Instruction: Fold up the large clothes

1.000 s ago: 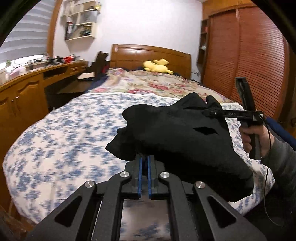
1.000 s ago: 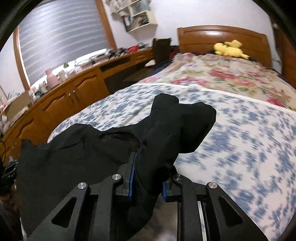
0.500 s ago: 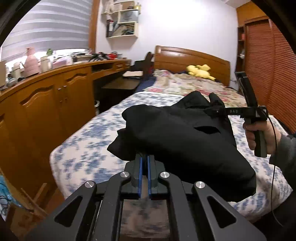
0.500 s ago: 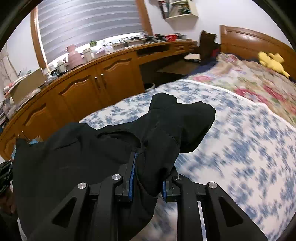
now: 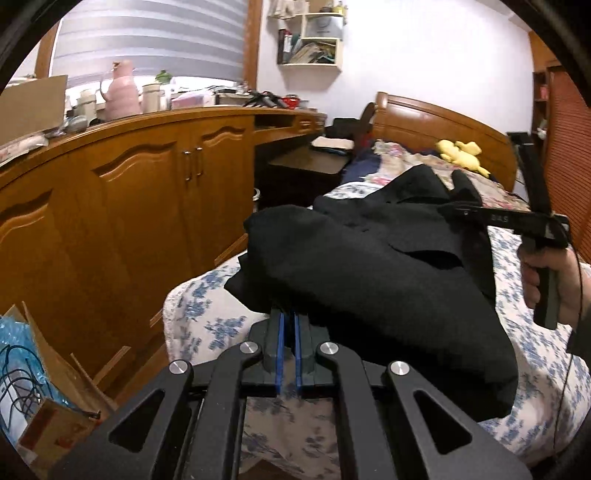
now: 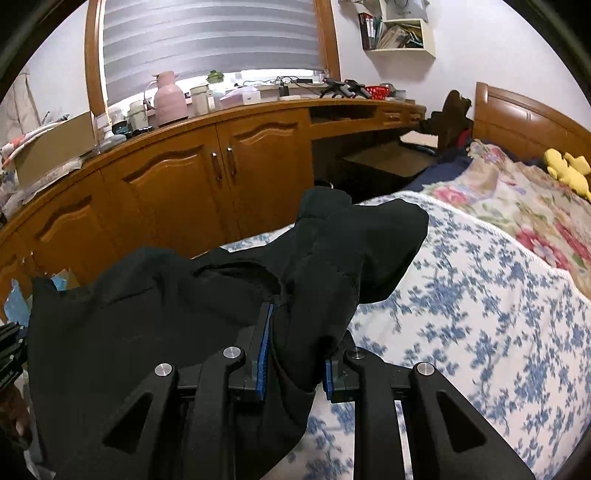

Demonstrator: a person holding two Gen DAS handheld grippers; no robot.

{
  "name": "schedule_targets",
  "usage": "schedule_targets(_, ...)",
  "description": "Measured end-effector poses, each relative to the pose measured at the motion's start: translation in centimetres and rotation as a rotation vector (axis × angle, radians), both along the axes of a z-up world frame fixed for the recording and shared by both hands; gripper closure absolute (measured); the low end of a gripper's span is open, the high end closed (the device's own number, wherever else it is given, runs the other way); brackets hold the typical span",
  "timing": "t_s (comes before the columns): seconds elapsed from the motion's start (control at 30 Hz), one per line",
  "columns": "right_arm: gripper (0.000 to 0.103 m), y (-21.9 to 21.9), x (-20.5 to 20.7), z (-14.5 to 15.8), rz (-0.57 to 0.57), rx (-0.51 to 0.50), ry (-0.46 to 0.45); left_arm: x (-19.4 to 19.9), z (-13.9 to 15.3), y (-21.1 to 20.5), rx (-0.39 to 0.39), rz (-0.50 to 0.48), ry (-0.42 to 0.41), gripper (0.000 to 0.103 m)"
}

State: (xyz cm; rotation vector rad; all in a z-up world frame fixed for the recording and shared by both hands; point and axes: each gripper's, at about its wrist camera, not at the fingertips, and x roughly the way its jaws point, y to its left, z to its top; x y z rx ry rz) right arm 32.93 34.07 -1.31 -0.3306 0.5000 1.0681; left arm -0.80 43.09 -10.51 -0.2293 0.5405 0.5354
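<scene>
Both the left gripper (image 5: pixel 290 325) and the right gripper (image 6: pixel 295 354) have their jaws clamped on the bulky black fabric garment (image 5: pixel 369 266), lifting it over the blue-flowered bed's (image 6: pixel 461 314) corner, probably for laying flat.

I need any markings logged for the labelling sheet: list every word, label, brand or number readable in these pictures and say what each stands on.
"DAS", faint and possibly part of a longer marking: on the side of the right gripper, seen from the left wrist view.
Book spines and papers on the wall shelf: too small and blurred to read.
Nothing readable on the black garment.
</scene>
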Motion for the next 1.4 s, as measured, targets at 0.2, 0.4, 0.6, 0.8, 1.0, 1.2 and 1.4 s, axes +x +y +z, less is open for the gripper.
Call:
schedule_targets(0.2, 0.068, 2.0, 1.6, -1.6, -0.078, -0.151, 0.082, 1.0, -1.7, 1.4, -0.070, 0.008, 0.062, 0.098)
schedule_targets(0.4, 0.050, 0.4, 1.0, -3.0, -0.125, -0.193, -0.035, -0.1, -3.1, 0.7, -0.051, 0.036, 0.109, 0.087)
schedule_targets(0.6, 0.050, -1.5, -2.4, -3.0, -0.033, -0.094, -0.069, -3.0, -3.1, -0.6, -0.038, 0.048, 0.079, 0.028)
schedule_targets(0.8, 0.050, -1.2, -6.1, -5.2, 0.167, -0.069, 0.023, -4.9, -1.9, -1.5, -0.039, 0.041, 0.029, 0.022)
schedule_targets(1.0, 0.050, 1.3, -7.5, -10.7, 0.207, -0.183, 0.043, -5.6, -0.5, -2.7, -0.012, 0.050, 0.000, 0.014)
schedule_targets(1.2, 0.050, -0.3, -8.4, -10.5, 0.177, -0.139, 0.035, -5.3, 0.6, -4.3, 0.005, 0.029, 0.008, 0.013)
schedule_targets(1.4, 0.050, -5.0, -10.2, -8.2, 0.158, -0.072, 0.012, -4.3, 2.1, -6.1, 0.033, 0.007, -0.004, 0.013)
